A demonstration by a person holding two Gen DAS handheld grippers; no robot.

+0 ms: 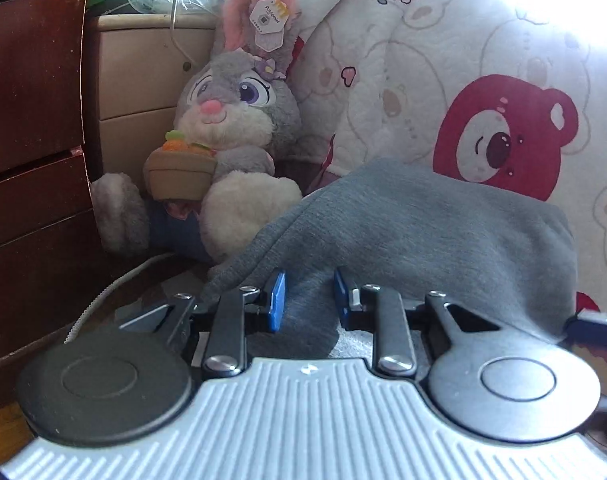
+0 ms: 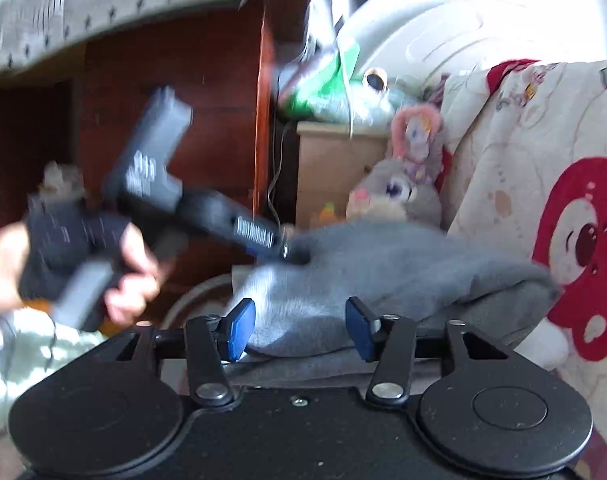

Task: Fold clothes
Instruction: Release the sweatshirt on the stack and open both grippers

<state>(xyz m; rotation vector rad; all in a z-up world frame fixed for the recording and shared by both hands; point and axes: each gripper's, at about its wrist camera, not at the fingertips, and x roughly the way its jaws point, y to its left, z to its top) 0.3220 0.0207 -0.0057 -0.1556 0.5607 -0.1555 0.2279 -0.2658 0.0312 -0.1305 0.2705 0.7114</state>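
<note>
Grey garment [image 1: 403,232] lies below rabbit toy [image 1: 231,120] tagged "Pogdemiel".

A grey fleece garment [image 1: 403,232] lies bunched in a loose mound, its upper layer humped and draped over a flatter layer beneath. A paler, fuzzier inner side [image 2: 287,300] shows at its near left end. Its far side rests against a bear-print quilt.

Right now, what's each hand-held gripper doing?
Left hand-held gripper: open, grey garment between its fingers.
Right hand-held gripper: open, nothing held.
</note>
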